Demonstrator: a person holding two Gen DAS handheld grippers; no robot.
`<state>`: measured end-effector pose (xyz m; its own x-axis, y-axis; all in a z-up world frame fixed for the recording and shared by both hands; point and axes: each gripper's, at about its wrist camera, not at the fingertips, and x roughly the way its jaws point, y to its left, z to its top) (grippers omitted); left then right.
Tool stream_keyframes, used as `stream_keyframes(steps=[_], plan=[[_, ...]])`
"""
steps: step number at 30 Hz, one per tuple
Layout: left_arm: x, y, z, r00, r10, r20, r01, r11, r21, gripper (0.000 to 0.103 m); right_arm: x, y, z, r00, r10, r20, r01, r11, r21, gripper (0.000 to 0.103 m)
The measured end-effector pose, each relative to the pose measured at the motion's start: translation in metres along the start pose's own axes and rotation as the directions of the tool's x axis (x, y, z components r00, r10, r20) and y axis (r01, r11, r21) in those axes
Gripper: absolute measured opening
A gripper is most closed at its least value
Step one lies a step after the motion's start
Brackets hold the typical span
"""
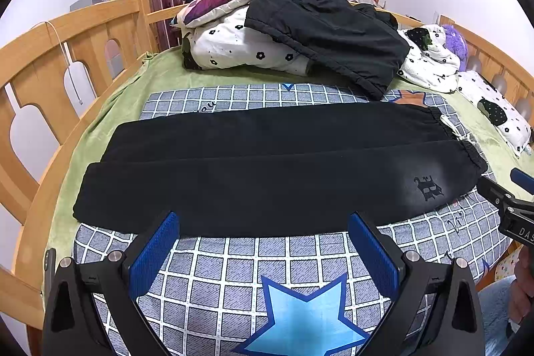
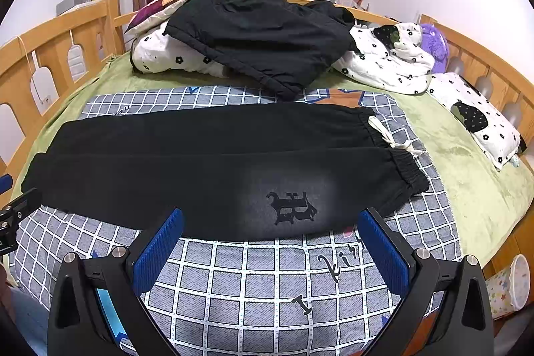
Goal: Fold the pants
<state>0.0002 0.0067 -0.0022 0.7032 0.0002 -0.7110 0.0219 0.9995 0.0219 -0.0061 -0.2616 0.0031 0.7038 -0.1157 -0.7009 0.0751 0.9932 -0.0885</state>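
Black pants (image 1: 267,169) lie flat across the checked mat, legs side by side, cuffs to the left, elastic waistband with a white drawstring (image 1: 450,125) to the right. A dark logo (image 1: 429,187) marks the near leg. They show in the right wrist view too (image 2: 200,162), with the logo (image 2: 292,207) just ahead. My left gripper (image 1: 263,222) is open and empty, hovering at the near edge of the near leg. My right gripper (image 2: 270,219) is open and empty, at the near edge by the logo; it also appears in the left wrist view (image 1: 507,199).
The grey checked mat (image 1: 283,272) with a blue star lies on a green bed sheet (image 2: 467,175). A black jacket (image 2: 263,35) rests on white flowered bedding (image 1: 233,49) at the back. Wooden bed rails (image 1: 50,55) run along both sides. A flowered pillow (image 2: 474,112) lies at the right.
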Motion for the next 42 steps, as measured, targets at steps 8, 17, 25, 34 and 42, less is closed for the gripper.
stream_keyframes(steps=[8, 17, 25, 34, 42], plan=[[0.0, 0.001, -0.001, 1.0, 0.0, -0.002, 0.0, 1.0, 0.0, 0.102, -0.001, 0.0, 0.001, 1.0, -0.001, 0.002, 0.001, 1.0, -0.001, 0.102], [0.0, 0.001, 0.0, 1.0, -0.001, 0.0, 0.001, 1.0, 0.001, 0.102, -0.002, 0.001, 0.0, 1.0, -0.003, 0.004, 0.003, 1.0, -0.002, 0.102], [-0.006, 0.0, 0.0, 0.999, -0.029, 0.014, 0.03, 1.0, -0.009, 0.102, -0.012, -0.005, 0.006, 1.0, 0.008, 0.028, -0.007, 1.0, -0.006, 0.102], [-0.003, -0.012, 0.006, 0.998, -0.046, 0.041, 0.048, 0.998, -0.035, 0.102, -0.011, 0.001, 0.016, 0.995, 0.065, 0.073, -0.068, 0.997, 0.038, 0.101], [0.007, 0.005, 0.028, 0.991, -0.119, 0.056, 0.125, 0.984, -0.124, 0.1, -0.019, -0.005, 0.047, 0.97, 0.175, 0.17, -0.179, 0.984, 0.004, 0.098]])
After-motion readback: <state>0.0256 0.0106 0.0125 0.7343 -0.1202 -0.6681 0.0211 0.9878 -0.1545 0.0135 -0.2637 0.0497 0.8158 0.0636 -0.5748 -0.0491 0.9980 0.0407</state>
